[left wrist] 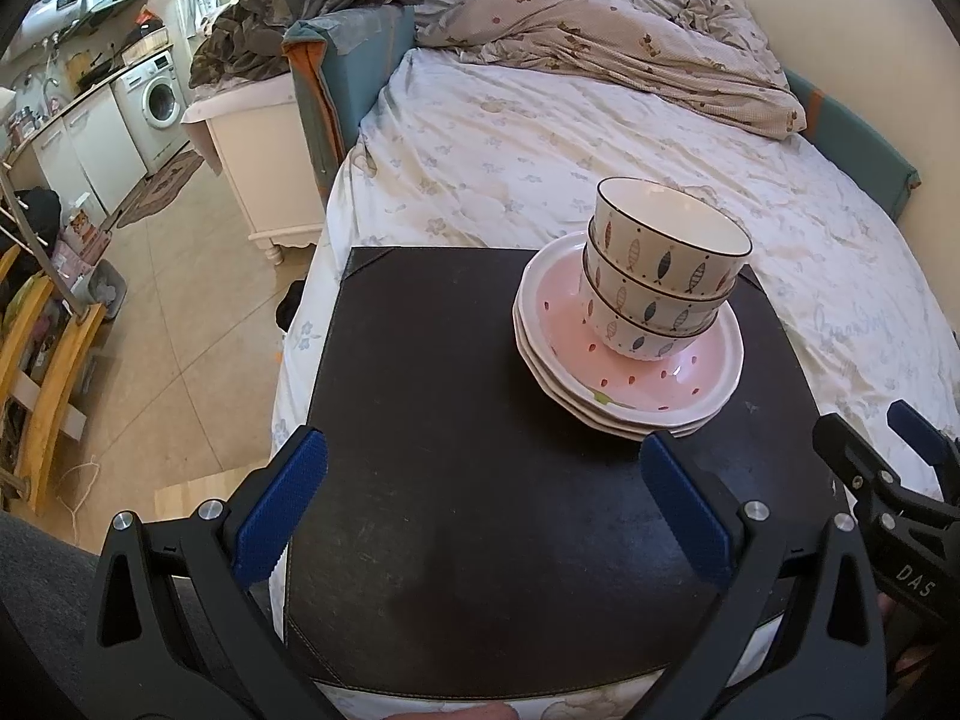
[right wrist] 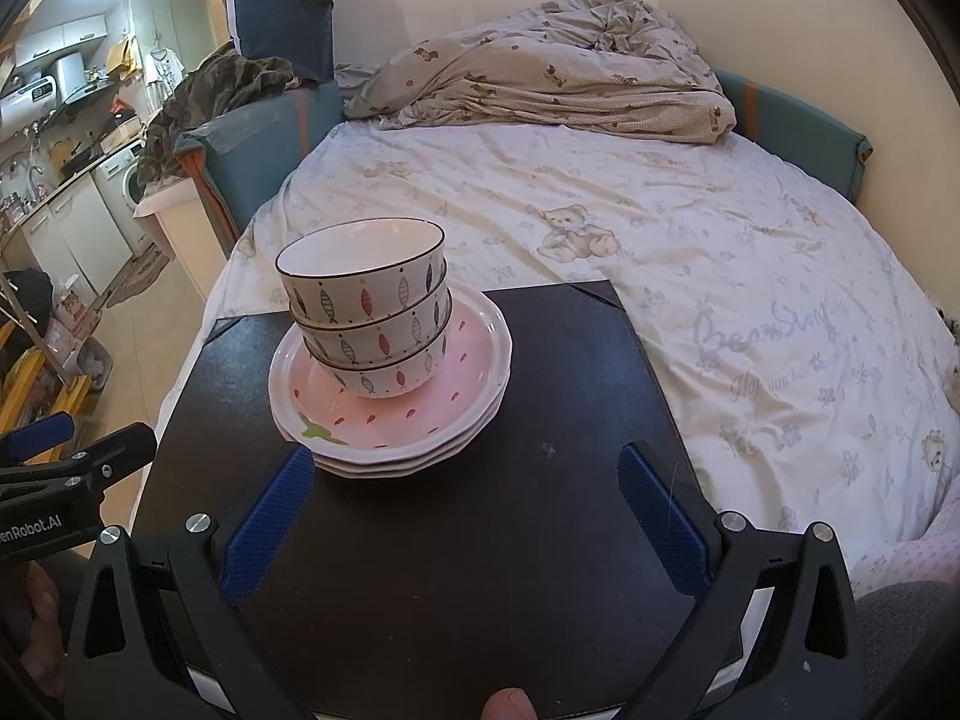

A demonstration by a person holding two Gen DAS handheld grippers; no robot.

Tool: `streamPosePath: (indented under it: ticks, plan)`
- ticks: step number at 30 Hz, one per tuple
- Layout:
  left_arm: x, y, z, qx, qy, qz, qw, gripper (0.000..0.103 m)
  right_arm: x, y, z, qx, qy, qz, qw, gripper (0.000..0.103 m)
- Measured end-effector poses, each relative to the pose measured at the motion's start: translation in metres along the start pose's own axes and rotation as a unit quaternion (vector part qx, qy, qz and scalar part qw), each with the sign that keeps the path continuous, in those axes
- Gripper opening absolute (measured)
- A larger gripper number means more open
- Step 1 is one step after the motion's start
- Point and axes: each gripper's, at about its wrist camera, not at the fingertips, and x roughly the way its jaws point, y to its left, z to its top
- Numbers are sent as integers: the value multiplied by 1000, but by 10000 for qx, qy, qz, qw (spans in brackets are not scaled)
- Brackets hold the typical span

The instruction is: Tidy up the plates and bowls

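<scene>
Three white bowls with fish patterns are nested in one stack. The stack stands on three stacked pink plates with white rims. Both sit on a black mat on the bed. The bowls and plates also show in the right wrist view, on the mat. My left gripper is open and empty, near the mat's front, left of the plates. My right gripper is open and empty, just in front of the plates. The right gripper also shows at the right edge of the left wrist view.
The bed with a white printed sheet extends behind and to the right, with a rumpled quilt at its head. A white nightstand and tiled floor lie to the left, with a wooden rack beyond.
</scene>
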Motion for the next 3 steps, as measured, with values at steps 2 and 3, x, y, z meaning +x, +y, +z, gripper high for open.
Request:
streamPosePath:
  ticks: [2,3]
  plan:
    - [0,-1,0,1,-4,-2,10000,103,0,0,0,2,-1,3,10000,103]
    - [0,-2,1,9,3,-14,10000,103,0,0,0,1,-5,5,10000,103]
